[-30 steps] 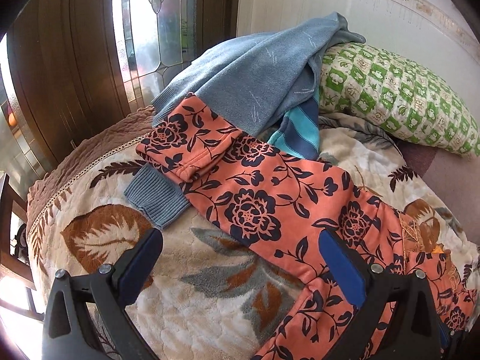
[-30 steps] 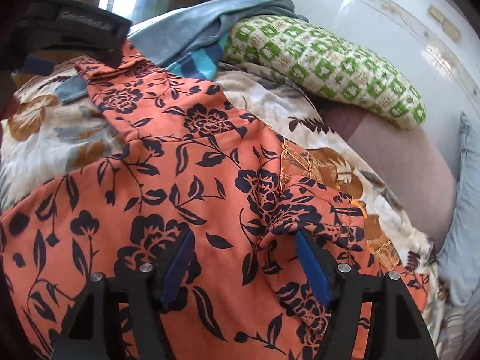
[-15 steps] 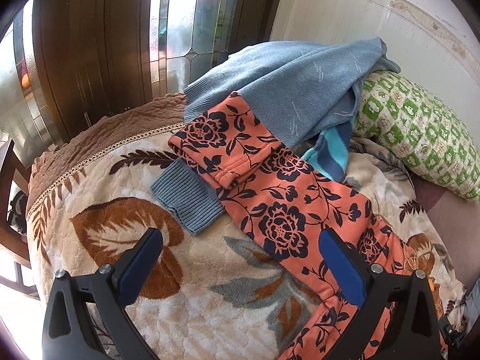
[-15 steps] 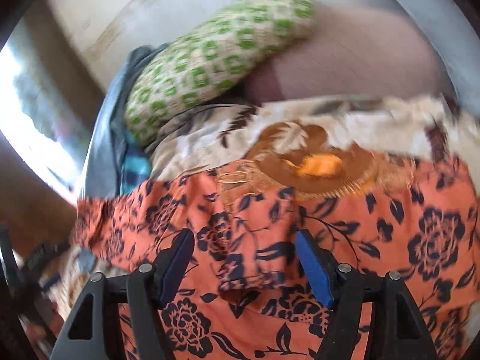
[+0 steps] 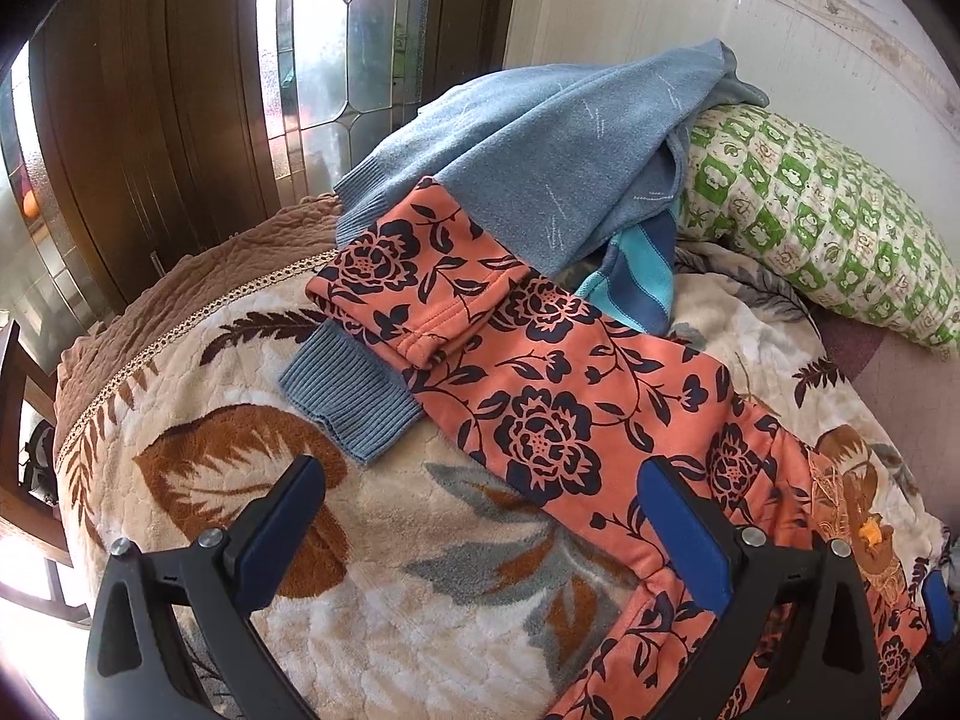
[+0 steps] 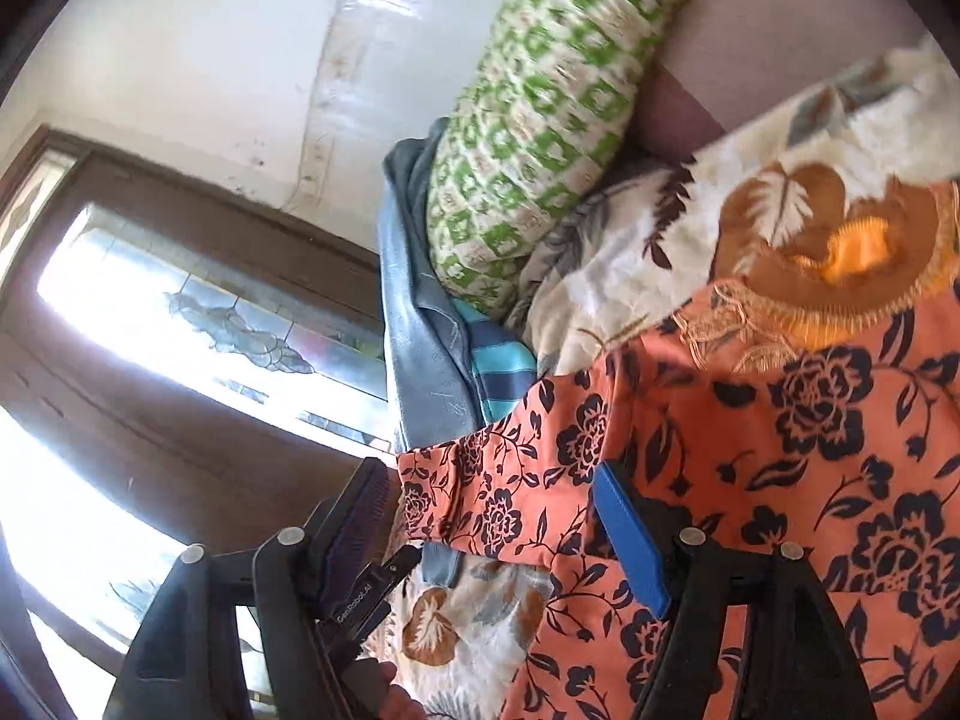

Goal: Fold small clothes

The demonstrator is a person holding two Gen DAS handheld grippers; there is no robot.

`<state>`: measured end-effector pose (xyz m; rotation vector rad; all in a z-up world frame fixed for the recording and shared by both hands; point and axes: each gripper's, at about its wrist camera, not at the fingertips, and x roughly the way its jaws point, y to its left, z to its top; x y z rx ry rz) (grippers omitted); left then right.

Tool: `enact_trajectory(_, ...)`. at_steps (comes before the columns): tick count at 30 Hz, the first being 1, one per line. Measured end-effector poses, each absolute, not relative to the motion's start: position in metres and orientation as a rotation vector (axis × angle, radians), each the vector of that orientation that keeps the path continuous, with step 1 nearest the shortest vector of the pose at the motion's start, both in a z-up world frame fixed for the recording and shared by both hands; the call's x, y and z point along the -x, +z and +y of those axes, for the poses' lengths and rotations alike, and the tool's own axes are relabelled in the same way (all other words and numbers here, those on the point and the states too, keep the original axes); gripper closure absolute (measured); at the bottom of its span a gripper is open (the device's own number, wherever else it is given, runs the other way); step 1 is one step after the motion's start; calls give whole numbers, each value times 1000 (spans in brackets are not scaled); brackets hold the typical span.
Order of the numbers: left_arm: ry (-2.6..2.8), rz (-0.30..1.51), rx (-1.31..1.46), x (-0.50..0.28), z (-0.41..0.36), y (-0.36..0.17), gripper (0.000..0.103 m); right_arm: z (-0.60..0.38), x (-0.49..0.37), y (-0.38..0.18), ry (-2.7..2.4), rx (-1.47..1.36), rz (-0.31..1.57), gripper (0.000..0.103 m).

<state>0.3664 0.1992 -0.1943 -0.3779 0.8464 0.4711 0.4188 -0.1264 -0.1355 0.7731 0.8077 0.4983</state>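
Orange trousers with dark flowers (image 5: 558, 414) lie spread on a cream leaf-patterned blanket (image 5: 252, 480); they also show in the right wrist view (image 6: 810, 450). One leg's end is folded back near a grey-blue knit sweater (image 5: 540, 174) whose ribbed cuff (image 5: 348, 396) sticks out under the trousers. My left gripper (image 5: 480, 516) is open above the blanket, its right finger over the trousers' edge. My right gripper (image 6: 492, 516) is open, tilted sideways, over the trousers. Neither holds cloth.
A green-and-white patterned pillow (image 5: 828, 222) lies at the back right, also in the right wrist view (image 6: 540, 120). A striped blue garment (image 5: 636, 288) lies under the sweater. A stained-glass window in dark wood (image 5: 324, 48) stands behind the bed. The white wall (image 5: 750, 18) is beyond.
The left gripper drew back and the trousers' leg now sits farther off. The right gripper rolled sideways and swung towards the window, still over the trousers.
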Motion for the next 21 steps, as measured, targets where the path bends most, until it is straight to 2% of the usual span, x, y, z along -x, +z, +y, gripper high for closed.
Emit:
enact_trajectory(3,365,839,370,-370,178,-193,0,-167,-404,-144,339,-715,828,29)
enact_trajectory(7,195,867,308,-381,135,-200,0,-254,-369,-166,164,-779,779,30)
enact_trajectory(9,149,843,256,-384,112,-200,0,-296,-352,-175,86,-827,748,39)
enact_trajectory(10,120,827,234,-386,101,-199,0,-315,-344,-177,55,-850,734,40)
enact_trajectory(17,19,870,82,-408,37,-228,0,-383,-327,-198,3,-952,686,41)
enact_trajectory(19,33,928,6,-418,22,-247,0,-385,-333,-214,-11,-972,734,41)
enact_trajectory(21,74,1007,-84,-425,11,-270,0,-384,-345,-241,-90,-992,864,41)
